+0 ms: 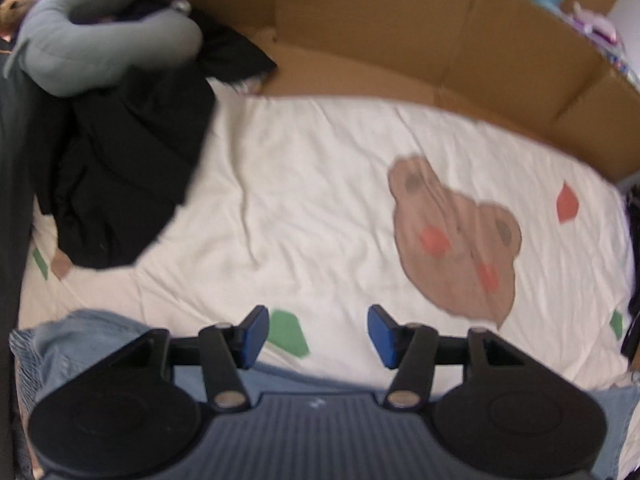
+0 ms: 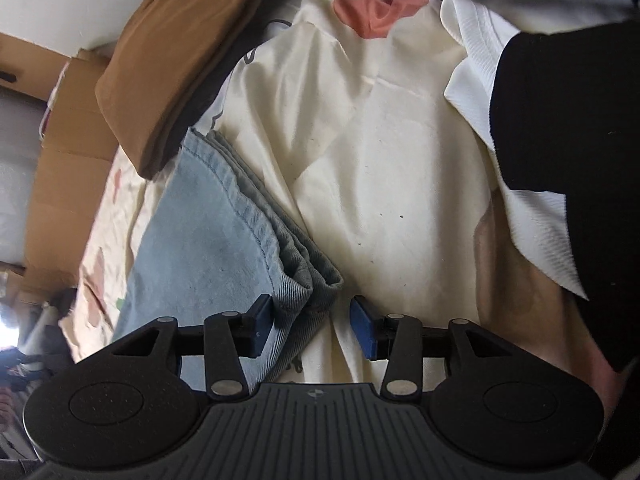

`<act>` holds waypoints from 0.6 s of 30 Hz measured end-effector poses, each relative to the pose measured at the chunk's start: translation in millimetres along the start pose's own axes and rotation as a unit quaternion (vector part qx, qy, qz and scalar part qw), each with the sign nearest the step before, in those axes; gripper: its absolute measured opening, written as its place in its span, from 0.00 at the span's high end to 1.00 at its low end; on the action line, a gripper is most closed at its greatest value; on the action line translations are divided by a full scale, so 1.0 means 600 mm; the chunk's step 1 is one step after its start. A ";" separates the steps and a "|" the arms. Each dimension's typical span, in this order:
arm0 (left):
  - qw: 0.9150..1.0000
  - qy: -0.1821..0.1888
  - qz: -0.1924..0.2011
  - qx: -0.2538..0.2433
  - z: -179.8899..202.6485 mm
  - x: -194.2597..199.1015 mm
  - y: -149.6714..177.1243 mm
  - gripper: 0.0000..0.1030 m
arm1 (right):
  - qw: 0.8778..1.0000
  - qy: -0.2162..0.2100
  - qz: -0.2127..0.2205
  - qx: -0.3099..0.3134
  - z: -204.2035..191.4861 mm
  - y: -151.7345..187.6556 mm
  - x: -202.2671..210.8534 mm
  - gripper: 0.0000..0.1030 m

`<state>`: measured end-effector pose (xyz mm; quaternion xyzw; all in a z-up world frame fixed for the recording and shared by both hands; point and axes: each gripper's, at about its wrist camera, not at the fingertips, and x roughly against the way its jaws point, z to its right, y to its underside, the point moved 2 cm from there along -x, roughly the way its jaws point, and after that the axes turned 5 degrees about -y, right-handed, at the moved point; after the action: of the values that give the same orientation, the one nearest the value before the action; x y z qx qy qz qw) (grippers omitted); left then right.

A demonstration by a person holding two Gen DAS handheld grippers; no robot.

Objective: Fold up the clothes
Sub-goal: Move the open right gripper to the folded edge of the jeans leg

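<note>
While the right gripper (image 2: 311, 326) tips down over the bed with jaws apart, the folded jeans (image 2: 208, 232) lie just ahead, one corner between the pads unpressed, their length running away to its left. Likewise parted and empty, the left gripper (image 1: 318, 334) points at bare bedsheet (image 1: 304, 200), black clothes (image 1: 128, 168) far left.

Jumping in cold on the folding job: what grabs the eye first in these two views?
In the left wrist view, the brown bear face printed on the cream bedcover stands out right of centre, with a heap of black clothing at upper left. In the right wrist view, folded light-blue denim lies left of centre, its corner between the open jaws of the right claw. A brown folded cloth sits beyond it.
</note>
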<state>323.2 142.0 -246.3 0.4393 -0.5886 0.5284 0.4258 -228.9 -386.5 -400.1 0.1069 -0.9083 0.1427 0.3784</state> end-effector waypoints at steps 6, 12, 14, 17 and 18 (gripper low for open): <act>0.999 -0.008 -0.038 0.028 0.014 -0.030 0.033 0.44 | 0.999 -0.042 0.008 -0.010 0.006 -0.009 -0.005 0.51; 0.996 -0.017 -0.059 0.057 0.006 -0.048 0.056 0.44 | 0.995 -0.102 0.018 -0.005 0.003 -0.014 0.014 0.51; 0.996 -0.020 -0.062 0.054 0.004 -0.053 0.064 0.44 | 0.995 -0.103 0.009 -0.003 0.007 -0.014 0.004 0.51; 0.995 -0.013 -0.069 0.071 -0.004 -0.058 0.082 0.44 | 0.996 -0.095 -0.007 0.001 0.015 -0.016 -0.019 0.51; 0.994 -0.010 -0.074 0.078 -0.007 -0.060 0.090 0.44 | 0.995 -0.096 -0.008 0.000 0.020 -0.016 -0.024 0.51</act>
<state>279.9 151.6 -293.9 0.5188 -0.5162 0.5351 0.4220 -224.2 -398.3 -416.7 0.1274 -0.9394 0.1285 0.2911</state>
